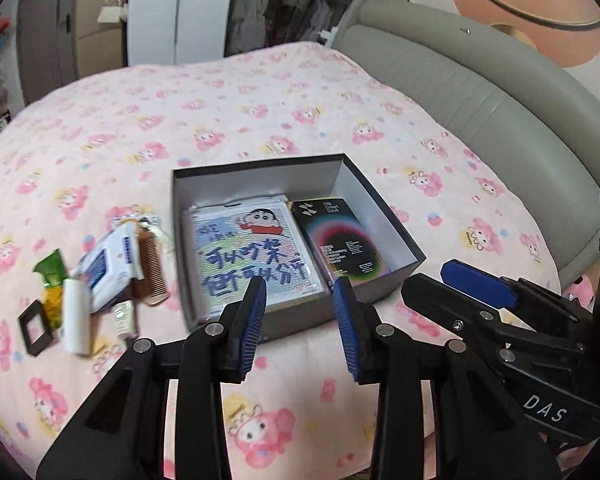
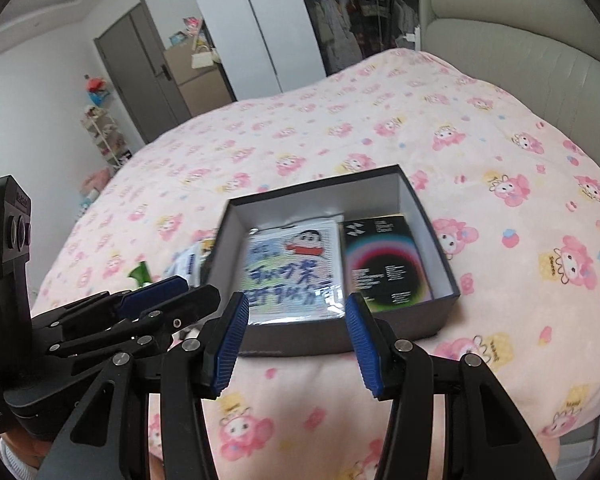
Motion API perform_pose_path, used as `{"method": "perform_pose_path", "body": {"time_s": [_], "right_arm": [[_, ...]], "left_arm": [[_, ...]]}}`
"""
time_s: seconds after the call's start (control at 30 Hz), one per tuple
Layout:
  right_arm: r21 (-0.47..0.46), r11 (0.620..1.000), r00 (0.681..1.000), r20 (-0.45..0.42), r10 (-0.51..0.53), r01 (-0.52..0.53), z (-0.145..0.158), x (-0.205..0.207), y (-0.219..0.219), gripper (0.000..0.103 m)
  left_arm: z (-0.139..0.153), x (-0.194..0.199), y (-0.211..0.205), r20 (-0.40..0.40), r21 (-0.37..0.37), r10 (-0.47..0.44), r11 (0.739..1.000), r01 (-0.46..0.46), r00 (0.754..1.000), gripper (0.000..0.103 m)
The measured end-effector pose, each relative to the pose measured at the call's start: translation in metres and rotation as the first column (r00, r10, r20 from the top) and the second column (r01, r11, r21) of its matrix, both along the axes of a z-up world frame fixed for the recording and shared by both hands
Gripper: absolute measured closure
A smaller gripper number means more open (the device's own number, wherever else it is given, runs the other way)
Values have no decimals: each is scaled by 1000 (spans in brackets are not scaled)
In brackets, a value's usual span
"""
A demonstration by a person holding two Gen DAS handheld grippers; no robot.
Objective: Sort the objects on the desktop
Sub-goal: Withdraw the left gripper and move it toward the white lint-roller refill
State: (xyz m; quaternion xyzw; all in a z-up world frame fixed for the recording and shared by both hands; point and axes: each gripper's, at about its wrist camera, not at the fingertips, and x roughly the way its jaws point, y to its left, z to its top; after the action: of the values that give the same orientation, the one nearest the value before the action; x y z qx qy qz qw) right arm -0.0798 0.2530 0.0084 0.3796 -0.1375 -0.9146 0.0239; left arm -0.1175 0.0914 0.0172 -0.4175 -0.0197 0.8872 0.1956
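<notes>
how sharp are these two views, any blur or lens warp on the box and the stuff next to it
Left wrist view: loose pile beside the box smeared by motion; left tongs crisp; bed edge bowed by fisheye. Right wrist view: cartoon packet blurred, right tongs sharp, corners vignetted black.

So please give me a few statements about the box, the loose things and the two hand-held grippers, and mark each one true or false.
1. The box is open, without a lid. True.
2. The comb lies inside the box. False: it lies on the blanket, left of the box.
3. The left hand-held gripper holds the white tube. False: it is open and holds nothing.
4. The right hand-held gripper is open. True.
5. A cartoon picture pack lies in the box beside a black packet. True.
</notes>
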Motion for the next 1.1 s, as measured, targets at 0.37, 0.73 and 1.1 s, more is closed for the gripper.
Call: {"method": "perform_pose_path", "body": {"time_s": [0.37,0.73,1.1], "right_arm": [[-57,997,998,-32,45,-46,13,58,-28,56],[-10,992,991,-47,125,-126,17,75,-63,56],[42,967,967,-40,252,-250,14,66,-123,53]], "left_arm": [[17,66,-21,-51,-12,27,1000,-28,998,69],[7,102,-46,-50,-31,75,997,-76,996,64],[0,118,-98,-60,-33,170,985,-172,984,62]]}}
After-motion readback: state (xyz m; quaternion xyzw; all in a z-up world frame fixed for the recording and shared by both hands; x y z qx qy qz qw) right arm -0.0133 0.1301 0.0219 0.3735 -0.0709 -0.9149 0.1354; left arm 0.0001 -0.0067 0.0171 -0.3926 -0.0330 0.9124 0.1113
